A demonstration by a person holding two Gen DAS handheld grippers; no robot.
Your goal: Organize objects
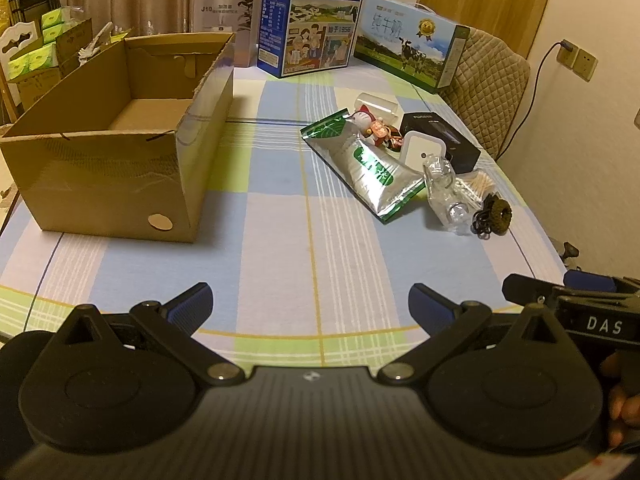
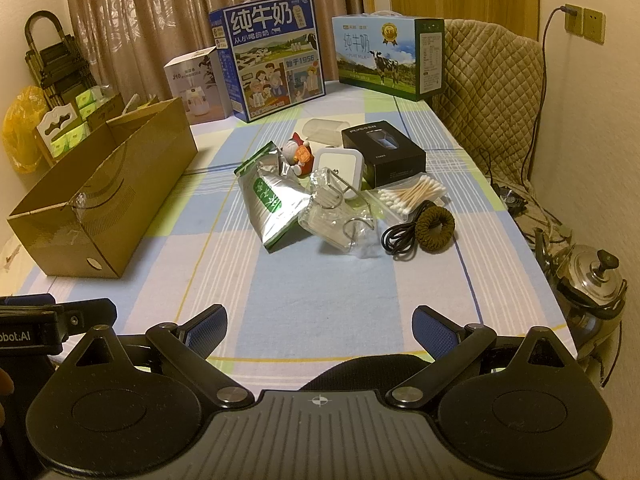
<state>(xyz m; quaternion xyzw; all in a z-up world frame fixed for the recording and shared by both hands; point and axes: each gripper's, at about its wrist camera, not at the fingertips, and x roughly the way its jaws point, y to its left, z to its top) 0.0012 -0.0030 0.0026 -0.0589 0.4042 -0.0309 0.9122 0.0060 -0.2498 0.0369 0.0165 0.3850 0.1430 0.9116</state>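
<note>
Checked cloth in blue, green and white covers the counter [image 1: 280,240] I work over, and both my grippers hang low above its near edge, level and pointing forward. My left gripper [image 1: 310,304] has its fingers spread wide with nothing between them; my right gripper [image 2: 320,324] is the same, fingers apart and bare. Each view catches the other gripper's side at its edge. Further out, on my left, stands the open cardboard box [image 1: 120,152], its inside bare in the left view only. To the right lies the clutter: a silver-green pouch [image 2: 272,204], crinkled clear packaging [image 2: 340,220], a brown hair tie [image 2: 435,224] against a black cable [image 2: 400,240], cotton swabs [image 2: 412,194], a white case [image 2: 338,164], a cat figurine [image 2: 300,152] and a black box [image 2: 384,152]. Only the right view shows a steel kettle [image 2: 592,280] beyond the counter's edge. Farthest back stand two milk cartons [image 2: 276,52].
</note>
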